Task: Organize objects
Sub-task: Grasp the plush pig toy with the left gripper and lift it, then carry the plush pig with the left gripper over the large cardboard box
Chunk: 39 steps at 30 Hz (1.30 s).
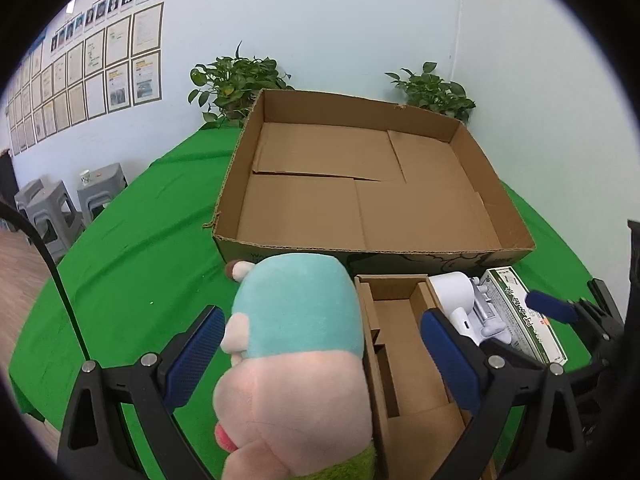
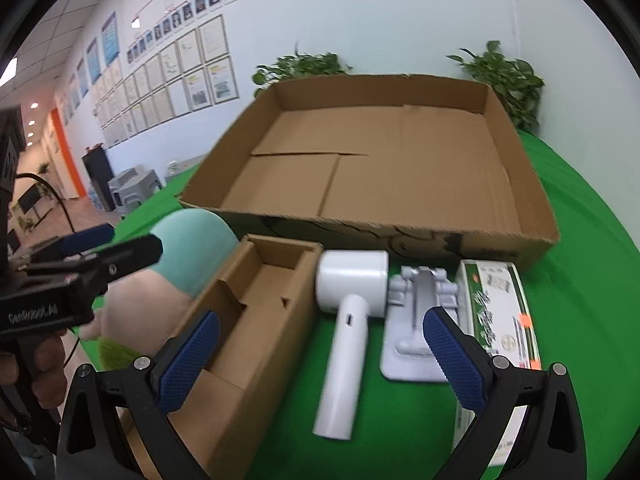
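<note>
Here, both claws wide, plush toy beside small carton before big box

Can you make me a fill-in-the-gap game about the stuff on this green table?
1. The big cardboard box has ____ inside it.
2. The plush toy sits between the fingers of the ____ gripper.
3. The white hair dryer lies between the small cardboard box and the ____ bracket.
4. The right gripper is ____.

Missing words: nothing; left; grey; open
</note>
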### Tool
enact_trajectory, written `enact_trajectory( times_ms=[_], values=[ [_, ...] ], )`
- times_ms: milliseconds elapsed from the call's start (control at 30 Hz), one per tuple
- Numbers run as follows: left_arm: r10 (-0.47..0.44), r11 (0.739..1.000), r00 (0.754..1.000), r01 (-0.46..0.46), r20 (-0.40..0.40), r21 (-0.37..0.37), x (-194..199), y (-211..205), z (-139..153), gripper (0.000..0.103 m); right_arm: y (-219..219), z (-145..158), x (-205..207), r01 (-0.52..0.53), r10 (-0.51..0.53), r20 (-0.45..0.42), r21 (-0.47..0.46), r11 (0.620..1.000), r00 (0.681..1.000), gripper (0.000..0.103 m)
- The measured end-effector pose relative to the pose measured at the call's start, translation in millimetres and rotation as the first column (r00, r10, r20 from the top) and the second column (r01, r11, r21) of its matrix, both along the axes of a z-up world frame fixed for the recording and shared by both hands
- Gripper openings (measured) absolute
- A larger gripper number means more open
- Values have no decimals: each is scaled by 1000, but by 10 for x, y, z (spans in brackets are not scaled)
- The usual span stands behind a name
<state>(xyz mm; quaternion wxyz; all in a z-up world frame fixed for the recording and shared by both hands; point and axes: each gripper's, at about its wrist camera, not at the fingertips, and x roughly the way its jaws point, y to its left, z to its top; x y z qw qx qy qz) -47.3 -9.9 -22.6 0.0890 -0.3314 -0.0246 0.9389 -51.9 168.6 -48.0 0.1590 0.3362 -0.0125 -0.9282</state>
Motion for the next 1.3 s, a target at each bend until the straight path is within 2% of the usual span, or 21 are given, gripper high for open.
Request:
enact_trajectory(
  times_ms=[267,433,500,567,667,833,1000,1200,1300],
  values=[
    [-21,1000,996,20,89,7,29,-168,-228,98,-325,280,-171,-200,198,-35,-75,977,980,102],
    [-78,996,981,70,178,55,9,-172,-539,98,-543,356,-164,-287,284,-44,-100,953,958,102],
    [-83,994,977,66,198,91,-15,-200,-613,93,-582,345,-188,-307,307,-23,-129,943,951,102],
    [-88,991,978,66,188,119,-13,-226,-618,89,-626,326,-206,-315,318,-1,-143,938,948,102],
    [-100,991,981,83,168,102,0,-230,-586,82,-725,290,-245,-325,333,31,-146,934,942,102],
    [-96,992,984,83,152,95,62,-317,-542,77,-963,182,-395,-353,374,109,-170,920,921,101],
    [-16,999,992,12,127,34,160,-524,-484,77,-1283,59,-577,-380,421,212,-208,901,882,100],
    [-11,1000,993,10,119,14,247,-581,-503,76,-1675,-123,-716,-397,477,322,-283,873,818,97],
    [-3,1000,994,5,111,-11,260,-548,-521,76,-1828,-212,-721,-399,469,358,-254,881,807,97]
  ],
)
